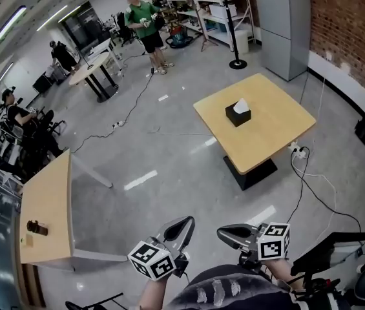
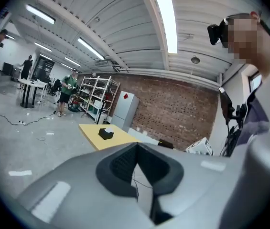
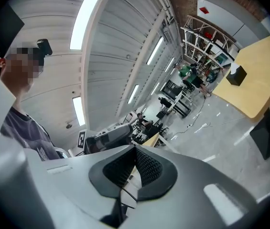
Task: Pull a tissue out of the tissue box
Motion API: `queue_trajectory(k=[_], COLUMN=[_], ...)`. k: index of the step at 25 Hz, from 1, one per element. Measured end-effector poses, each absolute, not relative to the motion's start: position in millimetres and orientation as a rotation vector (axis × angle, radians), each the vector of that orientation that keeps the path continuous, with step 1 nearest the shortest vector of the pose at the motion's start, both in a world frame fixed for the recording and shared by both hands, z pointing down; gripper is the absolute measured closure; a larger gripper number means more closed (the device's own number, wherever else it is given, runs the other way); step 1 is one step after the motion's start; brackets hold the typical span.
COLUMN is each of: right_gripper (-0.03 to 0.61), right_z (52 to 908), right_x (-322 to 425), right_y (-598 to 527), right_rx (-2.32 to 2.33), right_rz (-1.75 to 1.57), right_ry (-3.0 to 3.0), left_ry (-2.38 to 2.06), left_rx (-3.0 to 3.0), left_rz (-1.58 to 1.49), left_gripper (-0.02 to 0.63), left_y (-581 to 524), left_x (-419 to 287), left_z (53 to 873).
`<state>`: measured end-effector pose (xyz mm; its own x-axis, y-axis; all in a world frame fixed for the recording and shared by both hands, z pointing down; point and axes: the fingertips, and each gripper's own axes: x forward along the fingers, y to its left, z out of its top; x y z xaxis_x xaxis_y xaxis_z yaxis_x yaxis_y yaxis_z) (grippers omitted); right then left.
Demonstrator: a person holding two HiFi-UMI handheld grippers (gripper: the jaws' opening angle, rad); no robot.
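A black tissue box (image 1: 238, 114) with a white tissue (image 1: 241, 105) sticking up from its top stands in the middle of a square wooden table (image 1: 279, 118), far ahead across the floor. Both grippers are held close to the body at the bottom of the head view, well short of the table. The left gripper (image 1: 183, 226) and the right gripper (image 1: 229, 235) are shut with nothing between the jaws. The left gripper view shows its closed jaws (image 2: 137, 147) pointing toward the distant box (image 2: 106, 134). In the right gripper view the box (image 3: 238, 75) lies far to the upper right of the closed jaws (image 3: 135, 149).
A second wooden table (image 1: 46, 212) with a small dark object (image 1: 36, 227) stands near on the left. Cables (image 1: 311, 186) run over the floor right of the square table. A post on a round base (image 1: 236, 62), a grey cabinet (image 1: 285, 24), shelves and several people (image 1: 145, 24) are further back.
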<state>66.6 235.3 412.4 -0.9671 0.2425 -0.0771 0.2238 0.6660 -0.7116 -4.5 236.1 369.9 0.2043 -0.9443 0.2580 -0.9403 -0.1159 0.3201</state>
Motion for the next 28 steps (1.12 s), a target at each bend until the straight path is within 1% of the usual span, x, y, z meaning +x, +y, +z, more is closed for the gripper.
queue_trajectory(k=[10,19,28], right_gripper=[0.586,0.586,0.586], right_z=[421,433,427], right_x=[69,67,34], right_y=[192,156,155], right_rx=[-0.537,-0.465,-0.321], right_rz=[1.103,1.082,0.948], right_ry=[-2.758,-2.755,-2.730], left_ry=[-1.863,-1.805,-1.766], left_rx=[1.982,2.023,2.022], left_rz=[-0.019,-0.021,-0.103], left_gripper=[0.627,0.626,0.624], left_y=[192,151,148], left_x=[-7,-8,-58], left_z=[379,384,383])
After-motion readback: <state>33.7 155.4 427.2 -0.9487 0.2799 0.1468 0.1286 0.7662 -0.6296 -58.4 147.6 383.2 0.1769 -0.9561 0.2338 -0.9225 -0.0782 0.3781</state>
